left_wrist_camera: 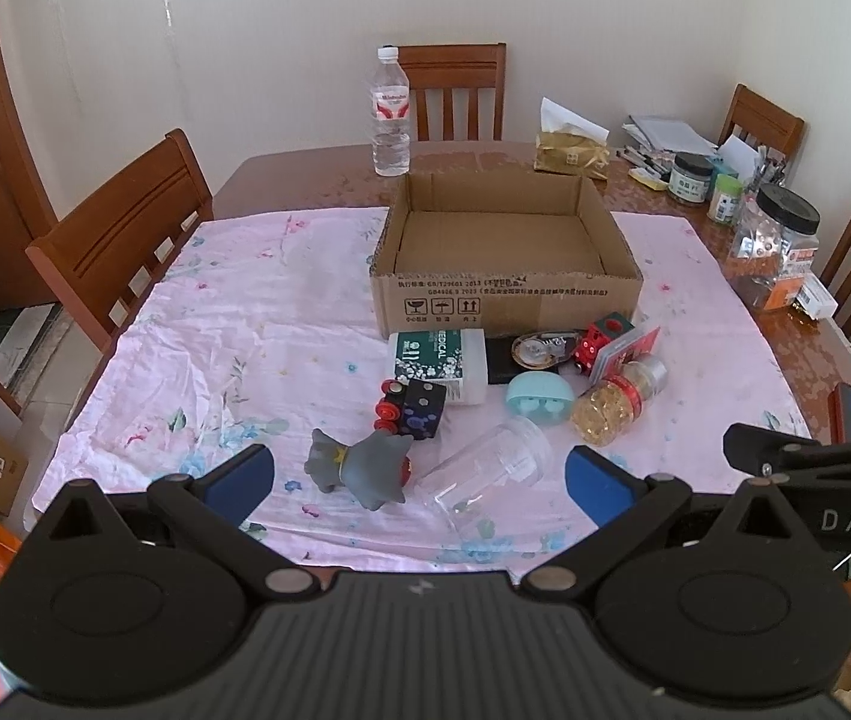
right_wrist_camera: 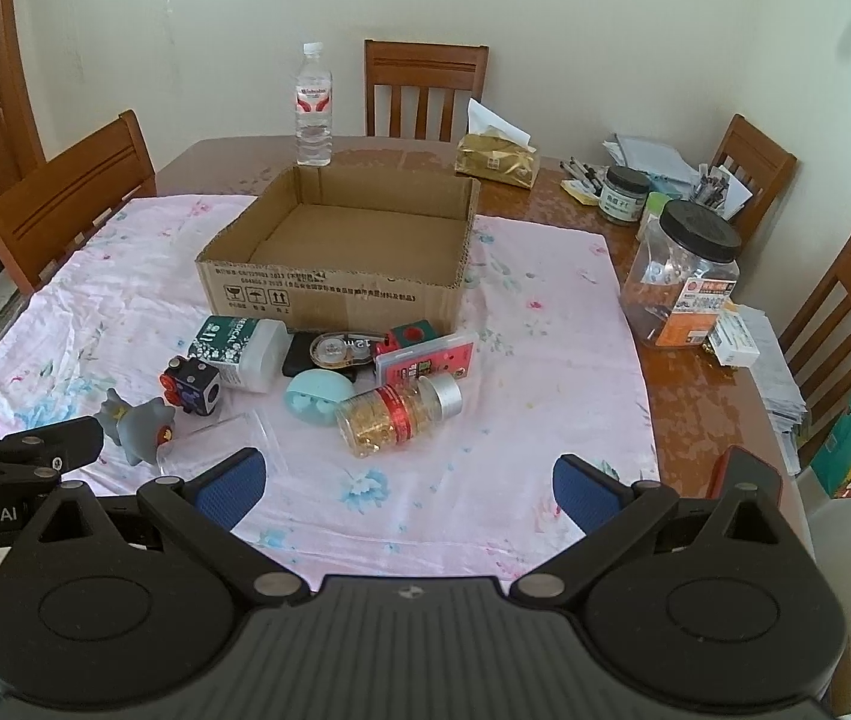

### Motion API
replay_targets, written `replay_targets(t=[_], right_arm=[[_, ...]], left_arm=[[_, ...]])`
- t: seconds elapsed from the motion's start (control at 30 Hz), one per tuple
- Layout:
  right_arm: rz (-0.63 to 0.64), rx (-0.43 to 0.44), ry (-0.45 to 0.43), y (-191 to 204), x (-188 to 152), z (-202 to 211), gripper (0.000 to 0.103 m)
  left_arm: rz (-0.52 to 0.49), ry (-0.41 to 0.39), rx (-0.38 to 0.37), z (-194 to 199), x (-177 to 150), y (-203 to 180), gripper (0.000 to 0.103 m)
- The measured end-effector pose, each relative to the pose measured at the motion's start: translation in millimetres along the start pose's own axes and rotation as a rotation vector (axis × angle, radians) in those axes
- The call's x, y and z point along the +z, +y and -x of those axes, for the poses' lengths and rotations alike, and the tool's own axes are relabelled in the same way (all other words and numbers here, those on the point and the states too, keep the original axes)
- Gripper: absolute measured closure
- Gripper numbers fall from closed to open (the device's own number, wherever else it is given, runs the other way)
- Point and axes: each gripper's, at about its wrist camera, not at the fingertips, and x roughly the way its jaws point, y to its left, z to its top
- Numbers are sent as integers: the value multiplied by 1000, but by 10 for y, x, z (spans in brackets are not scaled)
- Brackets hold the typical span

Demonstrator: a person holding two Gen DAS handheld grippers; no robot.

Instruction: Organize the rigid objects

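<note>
With both the left gripper (left_wrist_camera: 419, 474) and right gripper (right_wrist_camera: 407, 483) spread wide and empty, we risk the clear cup (left_wrist_camera: 488, 465) just ahead of the left one rolling away if nudged.

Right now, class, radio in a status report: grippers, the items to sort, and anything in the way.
Left gripper open, empty. Right gripper open, empty. Brown cardboard box empty; small items clustered in front, clear plastic cup lying nearest the left fingers. Path clear.
</note>
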Motion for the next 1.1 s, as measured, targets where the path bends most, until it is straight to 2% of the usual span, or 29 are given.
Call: replay_targets(t=[0.47,0.87,1.1], right_arm=[[-11,17,-15,45,57,-19,0],[10,64,-60,165,-19,-243,0],[30,98,-41,261,-138,-518,0]], left_arm=[[-23,8,-14,-96,49,54,1],[-48,-19,-94,-385,-5,282,0],[-54,0,-131,-656,-88,579,0]])
